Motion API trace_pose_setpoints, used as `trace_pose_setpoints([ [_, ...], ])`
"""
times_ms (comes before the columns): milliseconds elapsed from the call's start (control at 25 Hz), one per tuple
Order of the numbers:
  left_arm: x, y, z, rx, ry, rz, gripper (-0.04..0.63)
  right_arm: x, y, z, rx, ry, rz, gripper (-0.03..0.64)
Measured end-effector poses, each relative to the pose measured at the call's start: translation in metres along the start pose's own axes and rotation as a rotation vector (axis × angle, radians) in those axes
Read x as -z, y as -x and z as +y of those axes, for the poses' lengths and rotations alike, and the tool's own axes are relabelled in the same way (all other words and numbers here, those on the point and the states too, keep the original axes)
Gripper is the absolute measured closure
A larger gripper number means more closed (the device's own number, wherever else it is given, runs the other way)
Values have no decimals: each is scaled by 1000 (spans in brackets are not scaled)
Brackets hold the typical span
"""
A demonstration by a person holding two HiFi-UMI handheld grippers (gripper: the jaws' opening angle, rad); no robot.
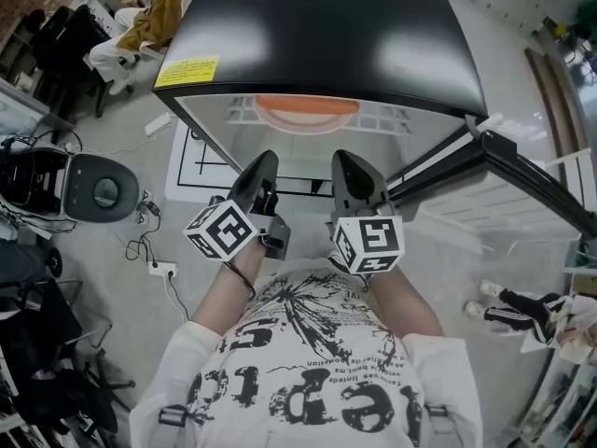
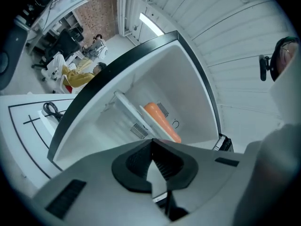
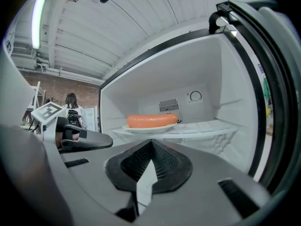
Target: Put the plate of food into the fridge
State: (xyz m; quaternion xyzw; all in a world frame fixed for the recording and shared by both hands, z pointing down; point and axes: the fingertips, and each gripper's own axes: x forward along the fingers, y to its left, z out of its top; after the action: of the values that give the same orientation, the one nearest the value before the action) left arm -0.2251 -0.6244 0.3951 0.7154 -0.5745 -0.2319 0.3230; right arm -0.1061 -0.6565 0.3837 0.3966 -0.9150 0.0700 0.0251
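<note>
The fridge [image 1: 317, 35] stands open, its door [image 1: 522, 171] swung out to the right. On its wire shelf [image 3: 211, 126] rests a white plate [image 3: 150, 128] carrying a long orange piece of food [image 3: 151, 120], also visible in the head view as an orange shape [image 1: 306, 112] and tilted in the left gripper view [image 2: 162, 122]. My left gripper [image 1: 264, 161] and right gripper [image 1: 347, 160] hover side by side just in front of the opening, short of the plate. Both are shut with nothing between the pads [image 2: 151, 142] [image 3: 151, 142].
A grey round machine [image 1: 103, 192] and a power strip with cables [image 1: 159, 269] lie on the floor at the left. A white mat with black lines [image 1: 191, 161] sits beside the fridge. A person's legs [image 1: 513, 308] show at the lower right.
</note>
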Motion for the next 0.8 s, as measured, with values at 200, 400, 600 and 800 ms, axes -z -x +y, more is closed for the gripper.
trace_pose_setpoints([
  [200, 10, 9, -11, -10, -344, 92, 588, 3, 7, 12, 28, 11, 0, 617],
  [400, 10, 14, -25, -10, -632, 117, 588, 2, 9, 24, 57, 52, -14, 617],
  [600, 8, 27, -22, 4, -705, 118, 588, 7, 16, 41, 91, 82, -15, 617],
  [800, -2, 37, -36, 45, -818, 81, 588, 4, 19, 49, 108, 71, -22, 617],
])
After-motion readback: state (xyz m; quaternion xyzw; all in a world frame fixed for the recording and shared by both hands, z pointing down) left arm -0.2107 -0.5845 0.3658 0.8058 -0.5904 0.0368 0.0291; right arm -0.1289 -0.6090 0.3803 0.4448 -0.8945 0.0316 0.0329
